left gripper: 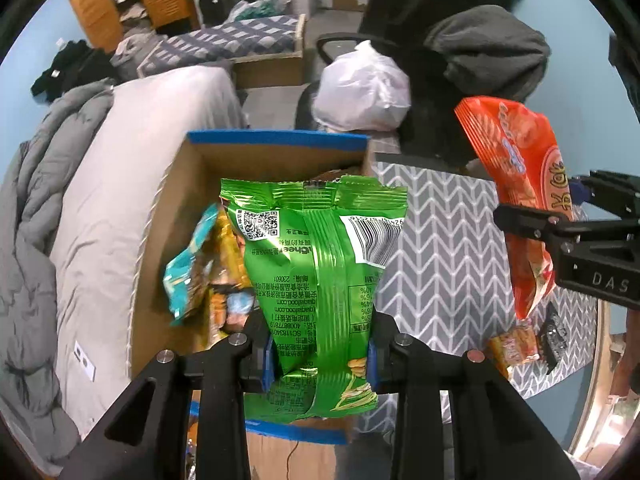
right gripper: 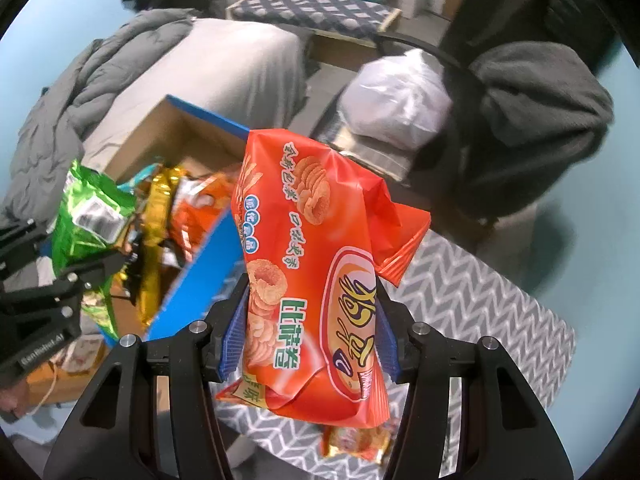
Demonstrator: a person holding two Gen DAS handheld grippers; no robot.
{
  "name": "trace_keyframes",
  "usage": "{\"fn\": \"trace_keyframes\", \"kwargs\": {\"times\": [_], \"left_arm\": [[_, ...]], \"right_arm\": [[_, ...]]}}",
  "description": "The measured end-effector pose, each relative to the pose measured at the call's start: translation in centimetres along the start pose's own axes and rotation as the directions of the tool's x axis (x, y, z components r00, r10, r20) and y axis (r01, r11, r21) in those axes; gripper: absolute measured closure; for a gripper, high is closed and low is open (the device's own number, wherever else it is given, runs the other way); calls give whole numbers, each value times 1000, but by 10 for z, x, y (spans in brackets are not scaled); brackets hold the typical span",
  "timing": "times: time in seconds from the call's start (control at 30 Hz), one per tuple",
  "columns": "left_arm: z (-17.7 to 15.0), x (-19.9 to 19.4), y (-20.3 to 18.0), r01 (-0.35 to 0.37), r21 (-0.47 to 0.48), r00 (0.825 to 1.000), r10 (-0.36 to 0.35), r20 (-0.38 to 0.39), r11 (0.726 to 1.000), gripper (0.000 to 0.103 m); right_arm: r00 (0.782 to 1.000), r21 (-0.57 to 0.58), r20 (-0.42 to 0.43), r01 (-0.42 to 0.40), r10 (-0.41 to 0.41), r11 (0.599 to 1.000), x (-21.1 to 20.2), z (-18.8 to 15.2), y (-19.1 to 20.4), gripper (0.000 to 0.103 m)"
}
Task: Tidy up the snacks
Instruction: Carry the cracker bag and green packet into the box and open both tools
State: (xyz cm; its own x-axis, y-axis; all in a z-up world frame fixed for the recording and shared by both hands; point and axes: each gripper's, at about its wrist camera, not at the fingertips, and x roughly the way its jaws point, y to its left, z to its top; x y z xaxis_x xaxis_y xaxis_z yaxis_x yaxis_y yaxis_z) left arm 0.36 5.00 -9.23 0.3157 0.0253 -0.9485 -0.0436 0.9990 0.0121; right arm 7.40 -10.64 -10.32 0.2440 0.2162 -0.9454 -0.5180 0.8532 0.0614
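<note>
My left gripper [left gripper: 320, 356] is shut on a green snack bag [left gripper: 316, 264], held above the open cardboard box [left gripper: 176, 208] with blue-taped rims. Inside the box lie a teal packet [left gripper: 188, 272] and yellow and orange packets. My right gripper [right gripper: 308, 332] is shut on an orange-red snack bag [right gripper: 316, 272], hanging over the grey chevron cloth [right gripper: 472, 304] beside the box [right gripper: 160, 136]. The right gripper [left gripper: 560, 224] with its orange-red bag [left gripper: 520, 184] also shows at the right of the left wrist view. The left gripper [right gripper: 80, 272] and green bag [right gripper: 88, 216] show at the left of the right wrist view.
More small packets [left gripper: 516, 348] lie on the chevron cloth [left gripper: 440, 240], one below the orange-red bag [right gripper: 356, 440]. A bed with a grey duvet [left gripper: 60, 200] runs along the box's left side. Behind stand a chair with a white plastic bag [left gripper: 360, 88] and dark clothing [left gripper: 488, 48].
</note>
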Motion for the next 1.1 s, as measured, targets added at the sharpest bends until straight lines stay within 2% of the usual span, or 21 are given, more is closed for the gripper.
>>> {"fn": "trace_keyframes", "kwargs": {"times": [0.3,0.57,0.83,0.97,1.03,1.1], "left_arm": [[-10,16,55,-42,-53,999,40,-30,998,69],[-12,38,87,-32,-78,998,28,-55,996,69],[-16,50,95,-9,-58,998,6,-60,998,69],[-16,54,97,-2,-42,997,-1,-75,999,69],[-16,53,99,-3,-44,997,0,-78,999,67],[-15,51,100,-7,-50,997,4,-75,999,59]], "right_arm": [[997,-80,-15,-74,73,994,26,35,56,49],[991,-144,-57,-128,121,981,52,60,103,49],[987,-214,-96,-148,129,966,70,75,133,48],[988,-252,-99,-144,122,957,73,78,143,42],[989,-262,-94,-135,114,955,73,78,146,38],[990,-262,-88,-133,113,956,72,79,148,38]]}}
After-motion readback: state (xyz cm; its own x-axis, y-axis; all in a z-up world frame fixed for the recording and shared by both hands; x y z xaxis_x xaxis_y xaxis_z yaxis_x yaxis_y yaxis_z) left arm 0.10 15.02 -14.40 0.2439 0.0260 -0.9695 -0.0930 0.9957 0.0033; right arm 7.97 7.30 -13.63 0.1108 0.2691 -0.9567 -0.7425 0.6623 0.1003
